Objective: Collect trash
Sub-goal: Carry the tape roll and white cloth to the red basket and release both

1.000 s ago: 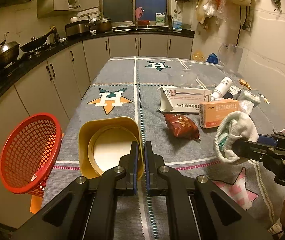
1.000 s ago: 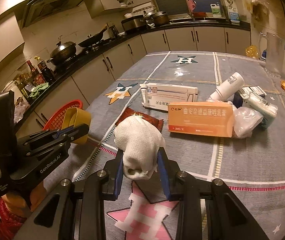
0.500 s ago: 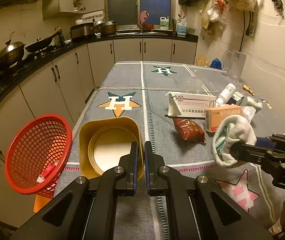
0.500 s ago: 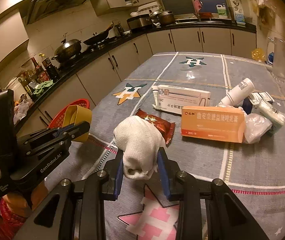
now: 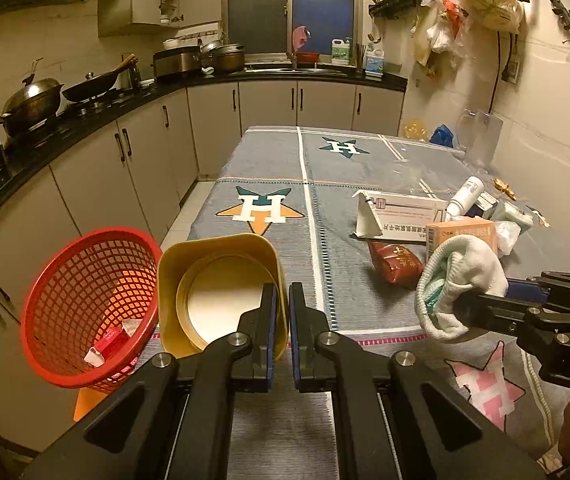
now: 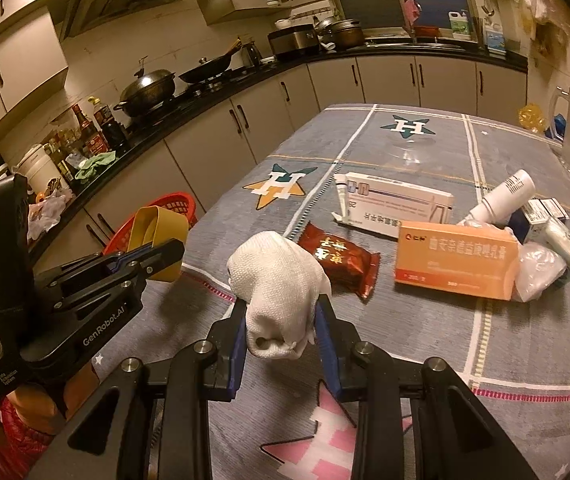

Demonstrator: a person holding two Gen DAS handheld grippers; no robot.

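Gripping the yellow tub's [image 5: 221,280] wall, the left claw [image 5: 281,312] stood shut, the red basket [image 5: 85,304] just left of it. Seen from the right claw [image 6: 281,320], clamped on a white sock [image 6: 277,280], the basket [image 6: 169,208] lay far left.

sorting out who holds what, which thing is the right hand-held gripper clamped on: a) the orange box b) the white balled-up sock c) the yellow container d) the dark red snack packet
b: the right hand-held gripper has its blue pads pressed on the white balled-up sock, lifted clear of the tablecloth.
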